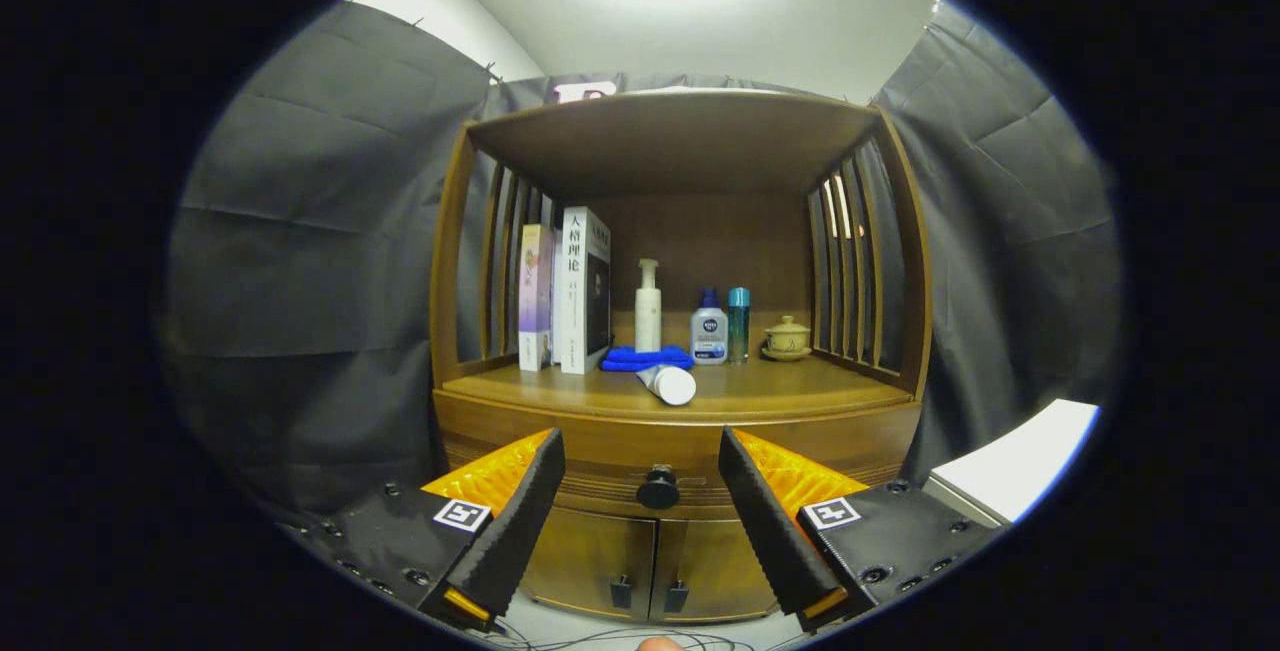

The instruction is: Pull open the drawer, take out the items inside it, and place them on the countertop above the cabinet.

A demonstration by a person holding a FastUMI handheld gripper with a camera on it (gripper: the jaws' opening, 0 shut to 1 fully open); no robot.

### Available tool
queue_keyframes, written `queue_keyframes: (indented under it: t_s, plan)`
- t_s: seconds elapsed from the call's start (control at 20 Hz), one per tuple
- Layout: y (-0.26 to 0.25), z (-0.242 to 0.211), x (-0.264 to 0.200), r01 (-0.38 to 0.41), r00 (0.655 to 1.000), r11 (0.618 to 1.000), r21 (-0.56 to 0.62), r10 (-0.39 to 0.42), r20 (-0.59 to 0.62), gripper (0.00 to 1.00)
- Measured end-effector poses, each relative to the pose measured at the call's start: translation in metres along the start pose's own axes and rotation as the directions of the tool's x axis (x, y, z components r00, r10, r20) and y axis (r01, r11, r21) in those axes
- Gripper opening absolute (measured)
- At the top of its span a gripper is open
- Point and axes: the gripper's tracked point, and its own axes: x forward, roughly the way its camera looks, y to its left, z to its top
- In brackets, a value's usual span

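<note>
We hold the hand-held gripper [640,491] with its fingers spread wide and nothing between them but air, lined up on the drawer [600,451], which sits shut under the tabletop [800,393] with its dark round knob [658,487] just beyond the fingertips. On the tabletop stand books [575,291], a pump bottle [648,306], two smaller bottles [720,326], a lidded cup [787,338] and a blue cloth [645,358], and a white tube [668,383] lies on its side near the front edge. We cannot tell whether the drawer holds anything: it may have been emptied and closed, or may be waiting to be opened. The knob is small and round, so fingers closing off-centre could slip off it. A crooked pull may jam the drawer. The tube could roll off if the cabinet [600,551] is jolted.
</note>
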Motion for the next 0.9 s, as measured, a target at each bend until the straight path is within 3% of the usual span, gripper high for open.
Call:
queue_keyframes:
  t_s: [0.5,0.9]
  plan:
    - [-0.022,0.01,-0.059,0.01,1.0,1.0,0.028,-0.01,-0.007,0.98]
    - [-0.017,0.019,-0.07,-0.013,1.0,1.0,0.021,0.012,0.024,0.98]
